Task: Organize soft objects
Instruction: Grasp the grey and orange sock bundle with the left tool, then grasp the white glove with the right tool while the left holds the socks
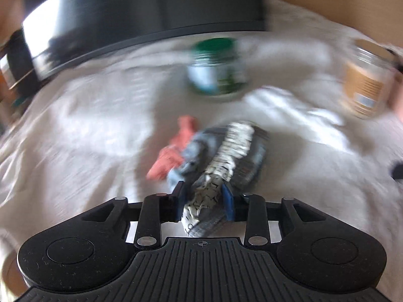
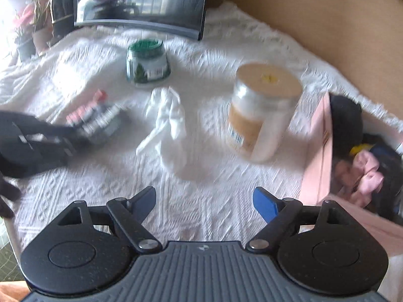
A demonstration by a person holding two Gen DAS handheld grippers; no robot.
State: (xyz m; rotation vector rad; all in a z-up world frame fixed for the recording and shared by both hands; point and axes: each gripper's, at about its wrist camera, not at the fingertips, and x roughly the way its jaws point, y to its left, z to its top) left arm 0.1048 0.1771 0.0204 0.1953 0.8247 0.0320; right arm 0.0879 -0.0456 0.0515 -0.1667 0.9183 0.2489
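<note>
The left gripper [image 1: 203, 196] has a bundle of soft cloths [image 1: 214, 156] between its blue pads [image 1: 228, 201]. A grey and a black-and-white patterned piece run up between the jaws, which stand narrowly apart. Whether the pads press on the fabric cannot be told from the blurred frame. A coral cloth [image 1: 173, 151] lies against the far side of the bundle on the white bedspread [image 1: 75, 125].

The right gripper [image 2: 204, 201] stands wide open and holds nothing. A crumpled white cloth [image 2: 168, 123] lies ahead of it, near the middle of the bedspread. A pink box [image 2: 318, 151] at the right edge already contains soft items (a pink scrunchie [image 2: 367, 173] and dark fabric).

Hazards:

1. Loose grip. If the left pads are not clamped, a lift would likely shed the bundle or carry only one layer.
2. Snagging. The coral cloth touches the bundle and may be dragged along.
3. Collision. A lidded jar [image 2: 262, 110] stands between the white cloth and the box, and a green-lidded jar [image 2: 147, 63] stands beyond the cloth. A sweep toward the box could tip the nearer jar.
4. Bedspread pickup. A low pinch may catch the textured cover.
</note>
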